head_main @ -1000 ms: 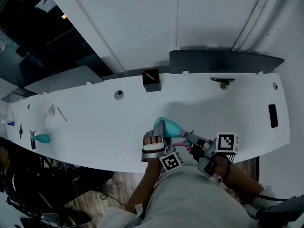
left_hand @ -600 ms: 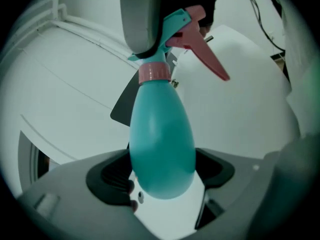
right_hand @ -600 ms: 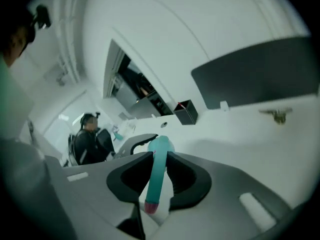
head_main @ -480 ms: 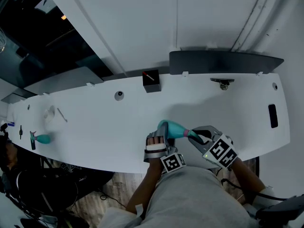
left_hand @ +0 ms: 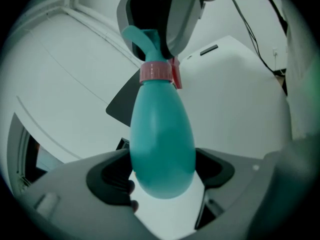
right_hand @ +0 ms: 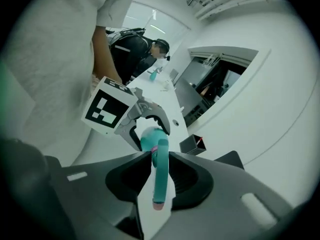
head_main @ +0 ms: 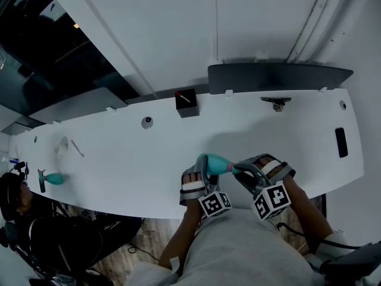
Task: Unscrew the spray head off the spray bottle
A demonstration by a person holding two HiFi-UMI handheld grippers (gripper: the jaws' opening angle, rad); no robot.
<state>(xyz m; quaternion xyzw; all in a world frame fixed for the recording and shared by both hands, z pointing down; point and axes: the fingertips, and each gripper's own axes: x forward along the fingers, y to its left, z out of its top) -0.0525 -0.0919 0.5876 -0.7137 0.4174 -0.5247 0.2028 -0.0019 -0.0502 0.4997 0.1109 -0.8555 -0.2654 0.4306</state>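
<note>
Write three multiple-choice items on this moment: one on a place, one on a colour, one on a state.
1. Where does the small black box stand?
A. at the far edge of the long white table
B. hanging on the wall
C. on the floor

2. What colour is the ring-shaped collar at the neck of the teal plastic spray bottle?
A. yellow
B. pink
C. black

3. How does the left gripper stand?
A. shut on nothing
B. wide open, away from the bottle
C. clamped on the bottle's rounded body

Key:
1 A: the head view shows it on the tabletop at the edge next to the wall.
2 B: the left gripper view shows a pink band there.
3 C: both pads press on the body's sides.
</note>
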